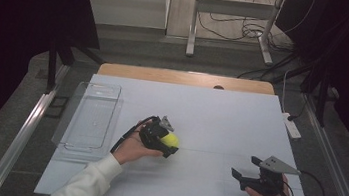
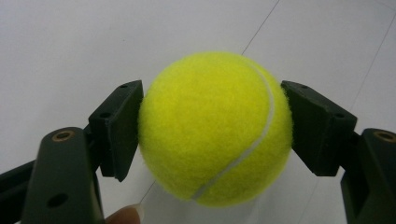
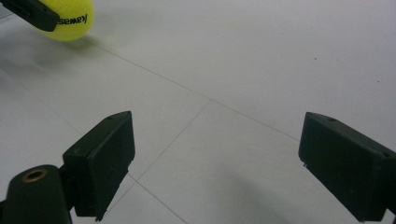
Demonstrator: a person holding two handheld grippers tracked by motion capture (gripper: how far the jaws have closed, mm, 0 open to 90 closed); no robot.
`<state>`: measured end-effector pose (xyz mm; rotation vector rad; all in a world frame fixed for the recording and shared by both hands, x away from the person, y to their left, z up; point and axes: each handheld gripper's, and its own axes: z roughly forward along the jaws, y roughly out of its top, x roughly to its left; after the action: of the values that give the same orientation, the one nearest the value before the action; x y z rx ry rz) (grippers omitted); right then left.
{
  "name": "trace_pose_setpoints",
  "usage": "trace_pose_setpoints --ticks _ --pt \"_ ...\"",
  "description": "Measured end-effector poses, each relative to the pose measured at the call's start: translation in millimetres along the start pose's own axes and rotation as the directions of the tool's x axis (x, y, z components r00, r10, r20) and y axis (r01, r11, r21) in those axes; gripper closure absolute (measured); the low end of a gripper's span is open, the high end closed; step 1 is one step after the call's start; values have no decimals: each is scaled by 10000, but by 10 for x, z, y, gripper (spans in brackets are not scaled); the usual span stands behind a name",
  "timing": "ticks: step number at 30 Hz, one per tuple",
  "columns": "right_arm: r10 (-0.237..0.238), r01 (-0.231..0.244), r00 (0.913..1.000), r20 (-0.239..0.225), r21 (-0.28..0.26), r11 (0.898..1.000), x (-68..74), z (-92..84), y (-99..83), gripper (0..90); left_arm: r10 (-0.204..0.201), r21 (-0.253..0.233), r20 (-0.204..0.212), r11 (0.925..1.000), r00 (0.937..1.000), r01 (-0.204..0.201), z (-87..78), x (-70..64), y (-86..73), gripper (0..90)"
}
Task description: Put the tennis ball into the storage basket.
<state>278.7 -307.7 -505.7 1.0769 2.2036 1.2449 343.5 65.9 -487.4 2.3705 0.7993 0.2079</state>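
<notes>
Tennis ball (image 2: 215, 128) clamped in left hand-held gripper (image 1: 163, 138); right hand-held gripper (image 1: 248, 168) jaws wide apart

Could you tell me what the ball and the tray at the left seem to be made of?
Tennis ball: fuzzy yellow felt, with fibres showing at its outline and a white seam, probably rubber. Tray: clear, glossy, likely plastic, since the table shows through it.

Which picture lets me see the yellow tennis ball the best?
The left gripper view: the tennis ball sits big and sharp there, squeezed between the left tongs, its white seam plain. The high view shows it small in those tongs. The right gripper view catches just a piece with black lettering in the top corner.
</notes>
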Motion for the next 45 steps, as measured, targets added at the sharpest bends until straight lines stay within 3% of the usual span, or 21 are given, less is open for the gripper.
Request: trace_pose_setpoints --ticks 25,45 --pt "51 -51 10000 -26 0 10000 -1 9 -8 106 -2 -906 -103 9959 9999 -7 -307 40 -2 259" --pt "103 -103 9999 -85 9 9999 -11 21 -6 106 -11 -1560 -145 9878 9999 -11 -537 46 36 259"
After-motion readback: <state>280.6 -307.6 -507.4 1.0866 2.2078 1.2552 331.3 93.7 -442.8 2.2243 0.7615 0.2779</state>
